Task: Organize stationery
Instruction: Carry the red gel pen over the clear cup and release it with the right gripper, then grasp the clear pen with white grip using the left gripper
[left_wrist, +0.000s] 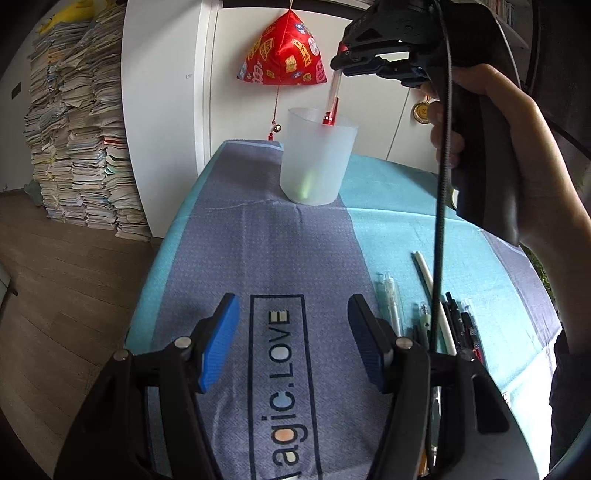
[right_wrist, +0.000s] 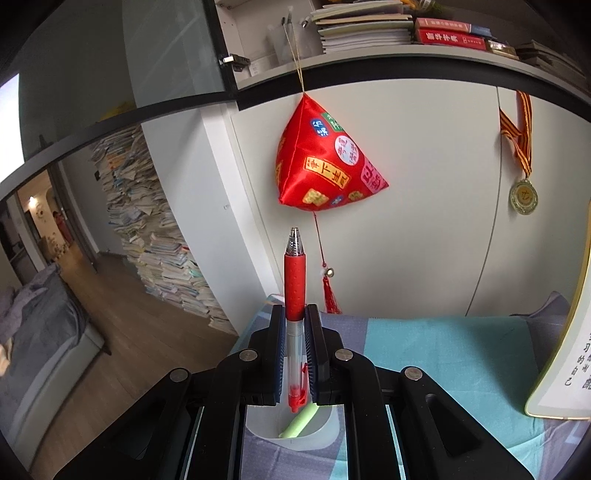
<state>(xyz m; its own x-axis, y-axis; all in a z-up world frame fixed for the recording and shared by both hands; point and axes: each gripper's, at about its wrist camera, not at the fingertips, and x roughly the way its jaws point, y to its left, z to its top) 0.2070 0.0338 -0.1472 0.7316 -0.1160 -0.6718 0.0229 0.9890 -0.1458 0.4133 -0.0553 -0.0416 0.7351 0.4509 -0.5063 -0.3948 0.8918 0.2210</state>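
Observation:
A frosted white cup stands at the far end of the table and holds a pale green marker. My right gripper is shut on a red pen and holds it upright over the cup, its clicker end just inside the rim. In the right wrist view the gripper clamps the red pen, with the cup and green marker below. My left gripper is open and empty, low over the cloth. Several pens lie to its right.
A blue and grey cloth printed with "Magic.LOVE" covers the table. A red pyramid ornament and a medal hang on the white cabinet behind. Tall paper stacks stand on the floor at left. A framed sheet leans at right.

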